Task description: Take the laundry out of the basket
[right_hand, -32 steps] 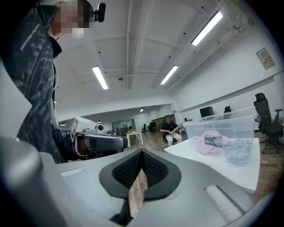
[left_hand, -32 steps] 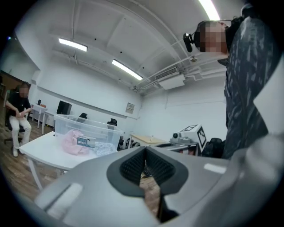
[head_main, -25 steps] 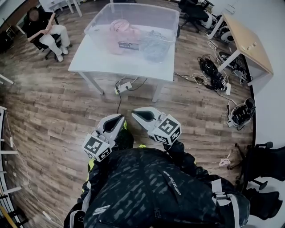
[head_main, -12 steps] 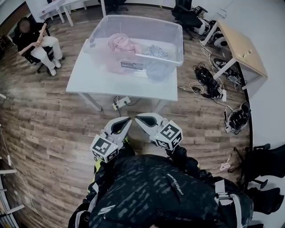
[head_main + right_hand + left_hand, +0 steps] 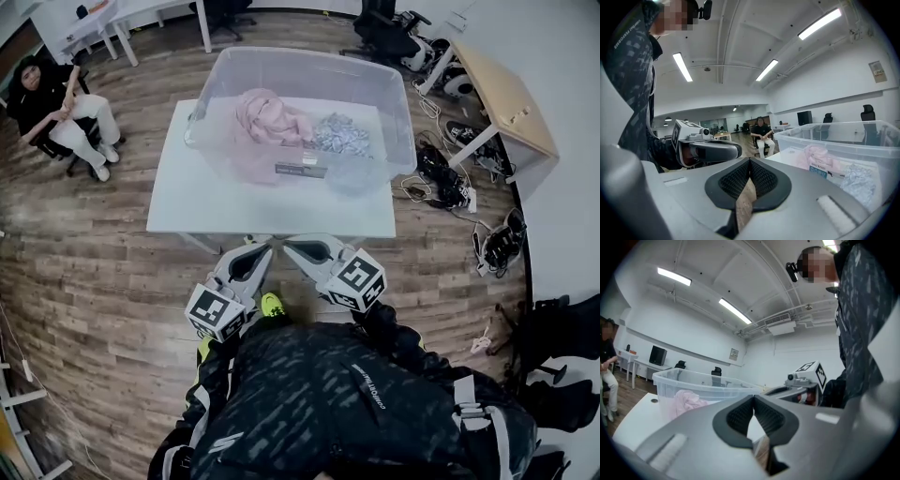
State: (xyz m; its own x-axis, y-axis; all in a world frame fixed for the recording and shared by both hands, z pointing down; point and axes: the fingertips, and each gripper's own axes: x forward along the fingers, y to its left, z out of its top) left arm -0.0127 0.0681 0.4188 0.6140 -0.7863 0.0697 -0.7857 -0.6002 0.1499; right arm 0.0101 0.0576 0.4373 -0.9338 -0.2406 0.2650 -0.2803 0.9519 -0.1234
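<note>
Ahead, clear basket (image 5: 394, 112) holding pink garment (image 5: 267, 117), grey cloth (image 5: 339, 136), left gripper (image 5: 261, 247), right gripper (image 5: 292, 246) closed, empty.

A white table (image 5: 183, 202) is standing on the wood-plank floor (image 5: 84, 281), with its near strip and left part lying bare. A clear plastic basket (image 5: 309, 56) is sitting directly on the tabletop, taking up the far and right part and reaching close to the right edge.
</note>
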